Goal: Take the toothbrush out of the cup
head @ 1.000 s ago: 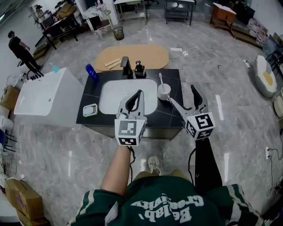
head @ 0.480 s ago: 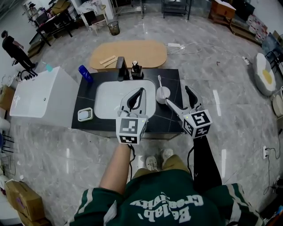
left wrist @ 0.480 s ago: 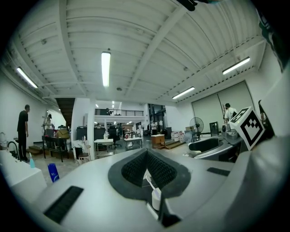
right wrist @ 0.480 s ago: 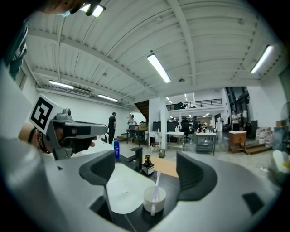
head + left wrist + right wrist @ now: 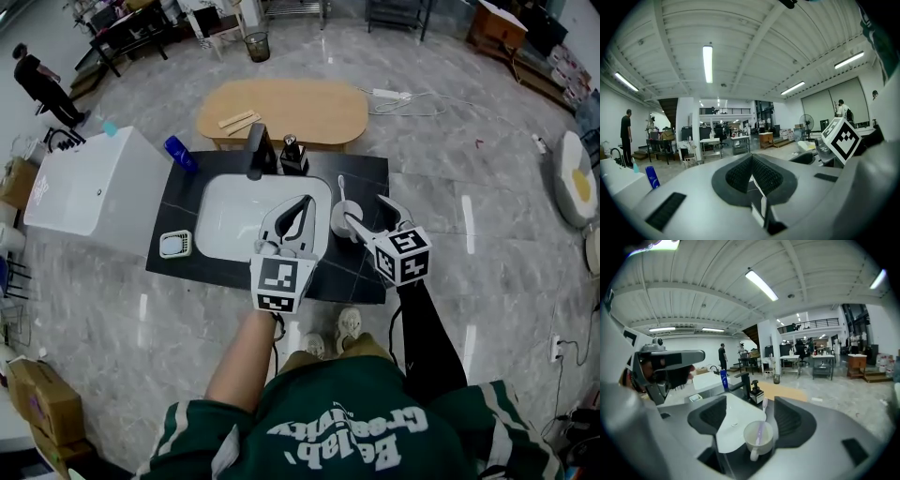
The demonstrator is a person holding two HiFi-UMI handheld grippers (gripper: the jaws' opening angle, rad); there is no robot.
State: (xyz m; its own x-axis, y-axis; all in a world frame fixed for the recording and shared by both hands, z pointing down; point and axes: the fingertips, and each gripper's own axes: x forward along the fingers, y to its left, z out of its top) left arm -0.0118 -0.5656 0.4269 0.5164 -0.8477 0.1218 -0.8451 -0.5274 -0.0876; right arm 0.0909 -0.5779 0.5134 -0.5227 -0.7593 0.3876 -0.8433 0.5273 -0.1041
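Observation:
A white cup (image 5: 345,219) stands on the black counter (image 5: 366,173) just right of the white basin (image 5: 234,211). A pale toothbrush (image 5: 340,190) stands up out of the cup. My right gripper (image 5: 368,214) is at the cup, open; its jaws have just been closing. In the right gripper view the cup (image 5: 758,438) with the toothbrush (image 5: 762,423) sits low between the two jaws of the right gripper (image 5: 750,416), and neither pad touches it. My left gripper (image 5: 298,208) is shut on nothing, over the basin's right side; its pads (image 5: 740,172) meet.
A black faucet (image 5: 255,150) and a soap dispenser (image 5: 292,155) stand behind the basin. A blue bottle (image 5: 178,153) and a soap dish (image 5: 175,245) are at the counter's left. A white cabinet (image 5: 84,192) adjoins it, with a wooden oval table (image 5: 286,112) beyond.
Both grippers have moved forward over the counter. The right one has dropped and tipped down to the cup, and its jaws stand narrower than before.

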